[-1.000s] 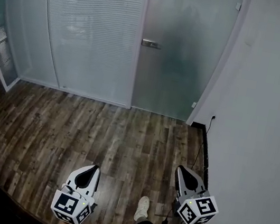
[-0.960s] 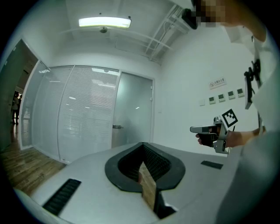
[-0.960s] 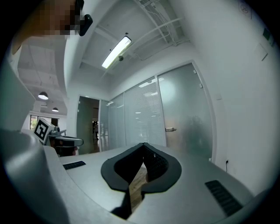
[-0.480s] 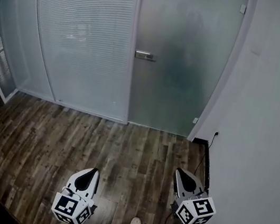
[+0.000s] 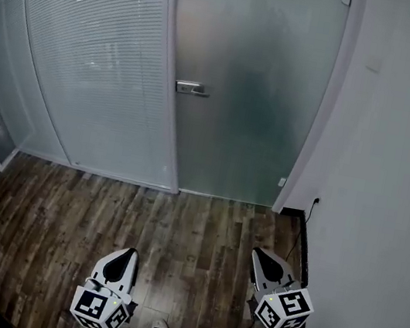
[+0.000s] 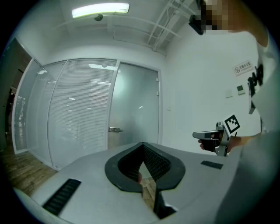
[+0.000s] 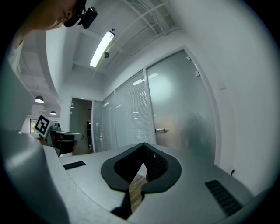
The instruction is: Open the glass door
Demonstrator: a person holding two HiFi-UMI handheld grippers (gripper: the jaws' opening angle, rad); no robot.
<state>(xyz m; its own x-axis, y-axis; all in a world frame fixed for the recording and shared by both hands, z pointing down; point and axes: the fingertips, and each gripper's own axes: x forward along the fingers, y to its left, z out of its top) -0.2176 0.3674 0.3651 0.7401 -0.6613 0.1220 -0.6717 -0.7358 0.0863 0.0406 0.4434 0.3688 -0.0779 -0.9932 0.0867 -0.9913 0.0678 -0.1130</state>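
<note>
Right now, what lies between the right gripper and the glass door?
Only bare wood floor. The head view shows nothing standing between the right gripper and the door.

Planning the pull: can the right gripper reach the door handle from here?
Probably not yet: right gripper is well short of the door handle, jaws shut. Nothing blocks the way, only floor between.

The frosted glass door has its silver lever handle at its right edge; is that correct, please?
Not quite: the head view shows the silver lever handle on the left edge of the frosted glass door, beside the blind-covered glass panel.
</note>
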